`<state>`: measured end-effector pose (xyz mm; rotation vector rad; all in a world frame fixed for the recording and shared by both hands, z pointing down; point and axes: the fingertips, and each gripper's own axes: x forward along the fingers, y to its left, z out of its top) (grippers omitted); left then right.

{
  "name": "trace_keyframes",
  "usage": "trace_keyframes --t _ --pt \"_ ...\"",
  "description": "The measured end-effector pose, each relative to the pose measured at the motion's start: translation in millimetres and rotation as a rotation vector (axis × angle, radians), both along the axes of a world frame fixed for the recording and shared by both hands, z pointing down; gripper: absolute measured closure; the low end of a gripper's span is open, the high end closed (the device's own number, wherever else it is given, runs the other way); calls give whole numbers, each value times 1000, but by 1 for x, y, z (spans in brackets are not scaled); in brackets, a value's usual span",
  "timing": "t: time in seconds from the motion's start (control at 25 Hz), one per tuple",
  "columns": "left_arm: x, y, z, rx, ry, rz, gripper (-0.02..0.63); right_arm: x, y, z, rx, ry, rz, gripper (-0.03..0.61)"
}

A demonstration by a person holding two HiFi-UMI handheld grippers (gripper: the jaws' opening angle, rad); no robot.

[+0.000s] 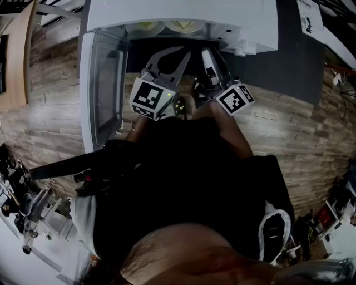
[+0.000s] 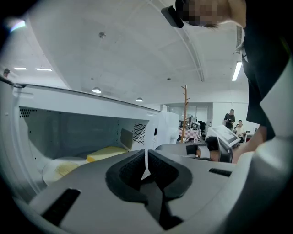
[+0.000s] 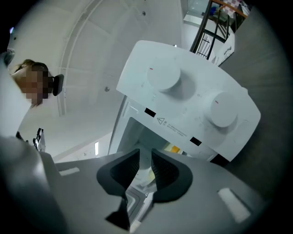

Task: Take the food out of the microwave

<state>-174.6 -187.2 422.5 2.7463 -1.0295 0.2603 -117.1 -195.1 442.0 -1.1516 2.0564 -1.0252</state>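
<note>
The white microwave [image 1: 222, 16] stands with its door [image 1: 103, 89] swung open to the left. Inside, two pale plates of yellow food [image 1: 146, 26] [image 1: 186, 25] sit side by side. In the left gripper view a plate [image 2: 62, 168] and a yellow slab of food [image 2: 107, 153] lie on the oven floor. My left gripper [image 1: 169, 60] hangs just before the opening, shut and holding nothing [image 2: 145, 168]. My right gripper [image 1: 211, 69] is beside it at the right, rolled over, below the two-knob control panel [image 3: 192, 96]. Its jaws [image 3: 145, 165] stand a little open with nothing between them.
The microwave rests on a dark surface [image 1: 283, 61] above a wood-plank floor [image 1: 311, 139]. My dark clothing fills the lower head view. A coat stand [image 2: 185, 109] and people at desks [image 2: 233, 125] are far behind in the room.
</note>
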Motion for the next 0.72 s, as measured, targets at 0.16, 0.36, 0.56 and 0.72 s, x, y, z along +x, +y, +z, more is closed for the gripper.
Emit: trace_keyframes --t 0.16,0.36,0.56,0.72 --pt "-3 -4 1 -6 -3 -5 603 -1 -10 13 -57 -53 10 511" --pt "-6 -8 3 -13 -16 -8 603 1 -24 19 -85 -112 54 502" --pt "-8 -11 5 -18 -15 -9 603 2 -36 24 -103 -163 92 502" --pt "-7 -12 6 -23 -17 -5 603 -1 -44 32 -131 -182 109 502"
